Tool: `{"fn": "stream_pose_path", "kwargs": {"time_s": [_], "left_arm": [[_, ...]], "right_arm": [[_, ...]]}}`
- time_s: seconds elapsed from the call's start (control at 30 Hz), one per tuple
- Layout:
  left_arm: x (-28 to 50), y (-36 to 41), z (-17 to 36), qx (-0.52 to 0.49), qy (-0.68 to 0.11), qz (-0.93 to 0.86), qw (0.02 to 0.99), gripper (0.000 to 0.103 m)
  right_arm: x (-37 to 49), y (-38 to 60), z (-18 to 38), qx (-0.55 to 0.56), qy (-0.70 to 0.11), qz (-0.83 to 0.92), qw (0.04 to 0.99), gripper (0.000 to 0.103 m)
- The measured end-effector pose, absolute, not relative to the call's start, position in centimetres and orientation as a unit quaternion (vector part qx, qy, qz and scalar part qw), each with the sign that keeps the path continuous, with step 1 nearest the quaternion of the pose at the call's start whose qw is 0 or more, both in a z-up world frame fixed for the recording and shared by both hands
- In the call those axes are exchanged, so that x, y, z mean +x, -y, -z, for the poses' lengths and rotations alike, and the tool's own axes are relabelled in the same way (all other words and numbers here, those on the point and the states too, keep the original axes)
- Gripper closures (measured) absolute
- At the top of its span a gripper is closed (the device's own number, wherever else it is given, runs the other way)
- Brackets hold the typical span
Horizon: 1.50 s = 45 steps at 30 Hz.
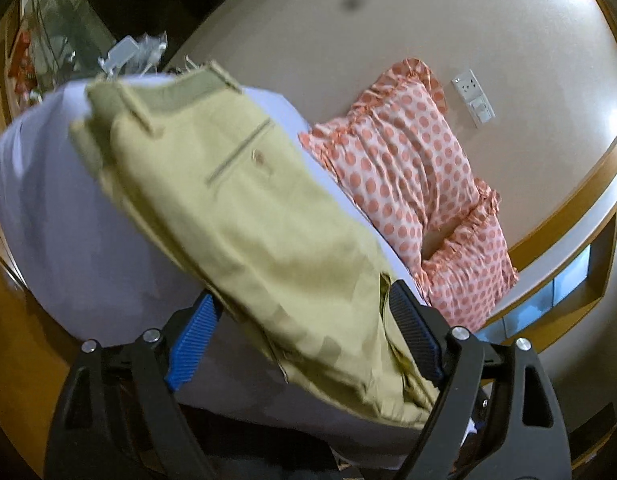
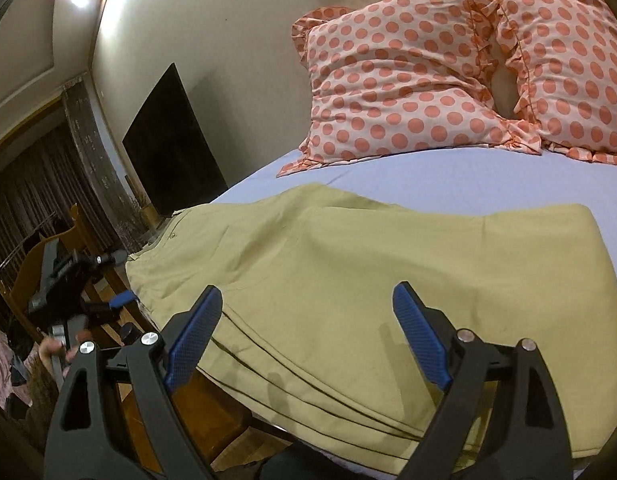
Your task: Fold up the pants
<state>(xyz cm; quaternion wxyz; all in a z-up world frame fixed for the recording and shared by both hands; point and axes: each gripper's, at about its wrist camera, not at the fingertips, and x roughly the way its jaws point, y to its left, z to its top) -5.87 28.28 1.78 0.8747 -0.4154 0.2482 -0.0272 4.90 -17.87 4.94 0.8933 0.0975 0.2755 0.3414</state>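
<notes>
Khaki pants lie folded in layers on a lavender bed sheet, waistband and back pocket at the far end. My left gripper is open, its blue pads on either side of the near edge of the pants, not pinching them. In the right wrist view the pants spread across the near edge of the bed. My right gripper is open and empty just above the stacked near edges. The left gripper shows at the pants' left end.
Two pink polka-dot pillows lean on the wall at the head of the bed. A dark panel stands by the wall at left. Wooden furniture and the floor lie past the bed's left edge. Clutter lies beyond the bed's far end.
</notes>
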Motion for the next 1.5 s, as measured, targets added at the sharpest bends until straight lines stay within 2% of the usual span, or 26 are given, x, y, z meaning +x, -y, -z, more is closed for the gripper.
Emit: {"fn": "stream_pose_path", "kwargs": {"time_s": [0.2, 0.3, 0.33, 0.37, 0.43, 0.57, 0.7, 0.73, 0.77, 0.8, 0.9, 1.0, 1.1, 1.2, 1.23, 1.27, 1.33, 1.4, 1.47, 1.5], "left_arm": [[-3.8, -32.3, -1.6, -0.447, -0.250, -0.024, 0.858, 0.022], [-3.2, -33.7, -1.4, -0.469, -0.250, -0.030, 0.847, 0.031], [-2.9, -33.9, -1.3, -0.469, -0.257, -0.039, 0.844, 0.044], [-2.5, -33.9, -1.5, -0.457, -0.271, -0.054, 0.845, 0.063], [-1.8, -33.4, -2.5, -0.402, -0.299, -0.091, 0.861, 0.084], [0.4, -29.6, -7.5, -0.270, -0.325, -0.128, 0.897, 0.087], [3.1, -21.9, -13.8, -0.128, -0.295, -0.109, 0.941, 0.088], [4.0, -18.6, -15.4, -0.089, -0.285, -0.075, 0.951, 0.090], [4.7, -15.2, -16.4, -0.054, -0.278, -0.034, 0.958, 0.099], [5.1, -11.3, -17.1, -0.019, -0.271, 0.022, 0.962, 0.103], [4.9, -0.9, -16.7, 0.072, -0.263, 0.141, 0.952, 0.103], [3.1, 8.8, -12.5, 0.148, -0.301, 0.243, 0.910, 0.103], [2.1, 9.8, -9.8, 0.133, -0.333, 0.285, 0.889, 0.101], [2.0, 5.6, -9.0, 0.059, -0.355, 0.273, 0.892, 0.097], [1.6, 3.3, -8.9, 0.036, -0.357, 0.252, 0.899, 0.089], [1.2, 1.2, -8.9, 0.021, -0.355, 0.229, 0.906, 0.075], [0.1, -2.9, -8.7, -0.001, -0.353, 0.174, 0.919, 0.059], [-1.0, -6.1, -8.6, -0.005, -0.350, 0.125, 0.928, 0.057], [-1.4, -8.5, -8.7, -0.009, -0.346, 0.091, 0.934, 0.042], [-2.2, -10.2, -8.6, -0.015, -0.341, 0.073, 0.937, 0.041]], "right_arm": [[5.1, 18.9, -4.3, 0.120, -0.279, -0.337, 0.891, 0.012], [5.2, 19.7, -4.2, 0.127, -0.277, -0.333, 0.892, 0.011], [5.3, 19.9, -4.2, 0.129, -0.276, -0.333, 0.892, 0.011], [5.4, 20.2, -4.1, 0.132, -0.275, -0.332, 0.892, 0.011], [5.3, 20.9, -4.1, 0.137, -0.271, -0.331, 0.893, 0.011], [5.4, 23.1, -4.3, 0.148, -0.258, -0.317, 0.900, 0.011], [5.3, 26.5, -4.5, 0.175, -0.237, -0.285, 0.912, 0.011], [5.2, 27.4, -4.6, 0.183, -0.231, -0.275, 0.915, 0.011], [5.0, 28.5, -4.6, 0.192, -0.225, -0.263, 0.918, 0.011], [4.8, 29.7, -4.6, 0.201, -0.219, -0.250, 0.922, 0.011], [4.1, 32.9, -4.5, 0.226, -0.205, -0.213, 0.928, 0.011], [3.6, 35.3, -4.3, 0.245, -0.203, -0.186, 0.930, 0.011], [3.7, 36.7, -4.4, 0.268, -0.214, -0.195, 0.919, 0.011], [4.2, 35.1, -5.5, 0.254, -0.230, -0.240, 0.908, 0.011], [4.9, 33.6, -6.2, 0.246, -0.240, -0.263, 0.901, 0.011], [5.5, 32.3, -6.7, 0.242, -0.249, -0.284, 0.894, 0.011], [7.3, 29.1, -8.1, 0.241, -0.270, -0.327, 0.873, 0.011], [9.7, 25.7, -9.4, 0.249, -0.303, -0.357, 0.848, 0.012], [13.4, 21.4, -10.5, 0.262, -0.349, -0.372, 0.819, 0.012], [15.4, 19.1, -10.9, 0.258, -0.376, -0.371, 0.809, 0.016]]}}
